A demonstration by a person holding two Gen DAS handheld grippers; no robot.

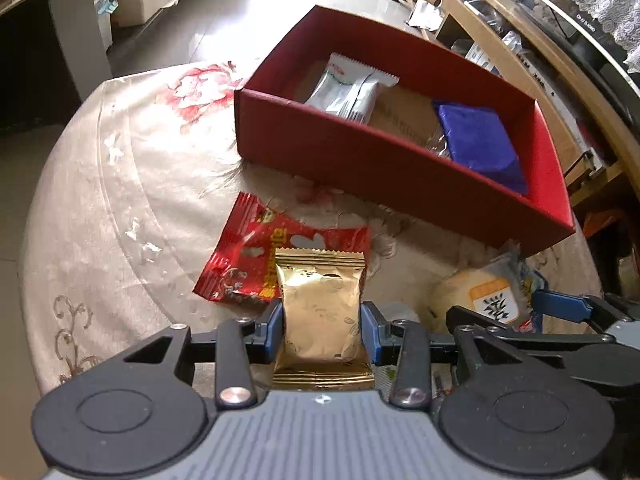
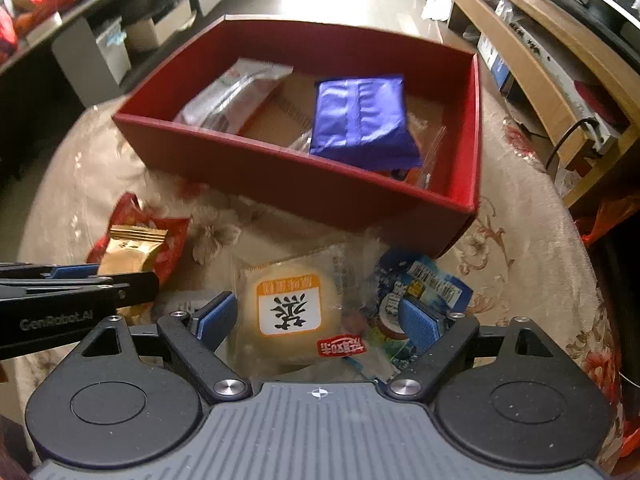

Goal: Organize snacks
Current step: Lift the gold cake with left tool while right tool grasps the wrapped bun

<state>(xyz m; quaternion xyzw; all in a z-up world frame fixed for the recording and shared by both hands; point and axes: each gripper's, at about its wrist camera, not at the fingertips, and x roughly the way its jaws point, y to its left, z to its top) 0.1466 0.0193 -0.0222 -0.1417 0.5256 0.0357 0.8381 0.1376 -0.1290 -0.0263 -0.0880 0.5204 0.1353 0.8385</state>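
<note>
Gold packet (image 1: 322,308), red box (image 1: 360,160)

Left gripper (image 1: 323,320) clamps gold packet (image 1: 322,312); red box (image 1: 360,160) beyond.

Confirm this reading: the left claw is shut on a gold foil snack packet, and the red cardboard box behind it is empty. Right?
Not quite. The left claw is shut on the gold foil snack packet, but the red cardboard box is not empty: both wrist views show a silver-white wrapped bar and a blue pouch inside.
</note>
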